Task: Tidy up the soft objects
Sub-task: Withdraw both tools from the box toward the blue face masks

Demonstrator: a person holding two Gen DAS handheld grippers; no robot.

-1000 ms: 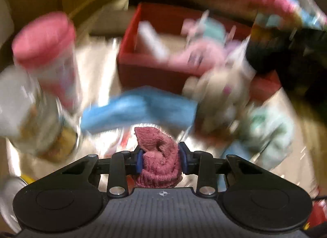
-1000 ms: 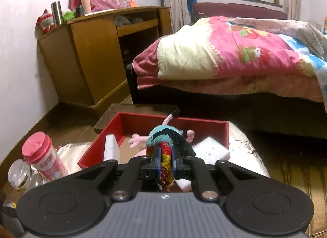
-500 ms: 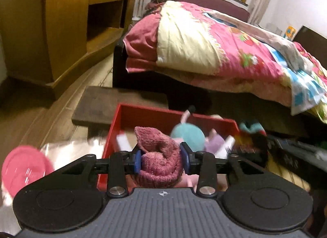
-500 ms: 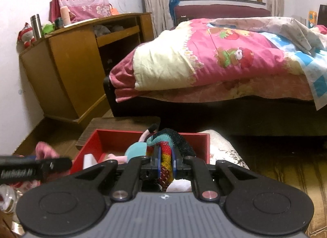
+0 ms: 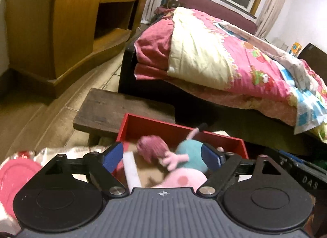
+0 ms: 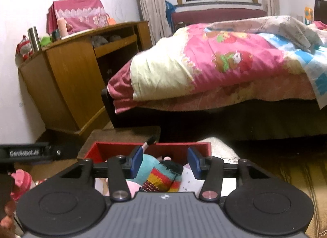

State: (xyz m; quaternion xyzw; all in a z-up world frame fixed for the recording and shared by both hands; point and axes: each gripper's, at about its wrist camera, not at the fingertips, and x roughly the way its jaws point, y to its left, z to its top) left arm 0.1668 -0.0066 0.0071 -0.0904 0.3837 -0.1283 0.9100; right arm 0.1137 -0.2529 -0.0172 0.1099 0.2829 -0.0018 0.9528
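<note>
A red box (image 5: pixel 179 130) sits below both grippers; its far wall also shows in the right wrist view (image 6: pixel 179 149). My left gripper (image 5: pixel 162 157) is open above it. A pink knitted sock (image 5: pixel 152 149), blurred, is loose between the jaws over the box. A teal and pink plush toy (image 5: pixel 191 157) lies in the box. My right gripper (image 6: pixel 164 162) is open. A rainbow-striped sock (image 6: pixel 161 179) lies below it on the plush toy (image 6: pixel 148 166) in the box.
A pink-lidded cup (image 5: pixel 14 178) stands left of the box; it also shows in the right wrist view (image 6: pixel 21 180). A dark wooden board (image 5: pixel 114 111) lies behind the box. A bed with a pink quilt (image 6: pixel 224 64) and a wooden desk (image 6: pixel 67 74) stand beyond.
Both grippers have opened over the red box. The pink sock has left the left jaws and the striped sock has left the right jaws.
</note>
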